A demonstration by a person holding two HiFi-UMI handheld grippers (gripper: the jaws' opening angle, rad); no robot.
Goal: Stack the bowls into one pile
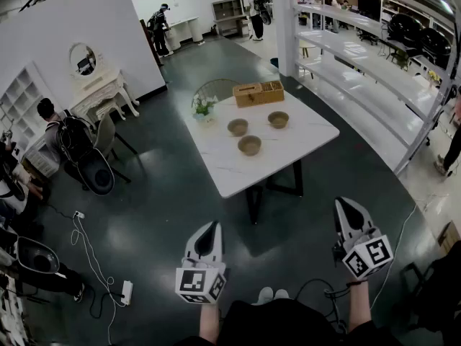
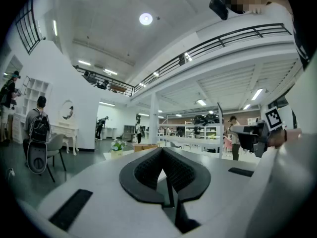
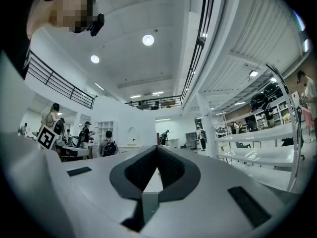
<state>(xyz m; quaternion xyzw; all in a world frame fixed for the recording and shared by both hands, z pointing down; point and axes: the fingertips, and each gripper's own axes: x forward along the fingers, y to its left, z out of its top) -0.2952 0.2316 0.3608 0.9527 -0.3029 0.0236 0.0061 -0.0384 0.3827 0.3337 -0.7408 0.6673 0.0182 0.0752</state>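
Brown and likely stiff, light and chippable, the near bowl (image 1: 250,145), left bowl (image 1: 238,127) and right bowl (image 1: 279,119) sit apart on the far white bench (image 1: 238,170), each best pinched at its rim, while the left tool (image 1: 212,225) and right tool (image 1: 341,203) hang well short, both pressed together and empty.

Bright ceiling lights (image 2: 145,18); fisheye-warped edges, dark vignetted corners.

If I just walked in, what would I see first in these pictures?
Probably the white table in the middle of the dark floor, with three brown bowls sitting apart on it: the near bowl, the left bowl and the right bowl. Next, the left gripper and right gripper low in the head view, both shut, empty and well short of the table.
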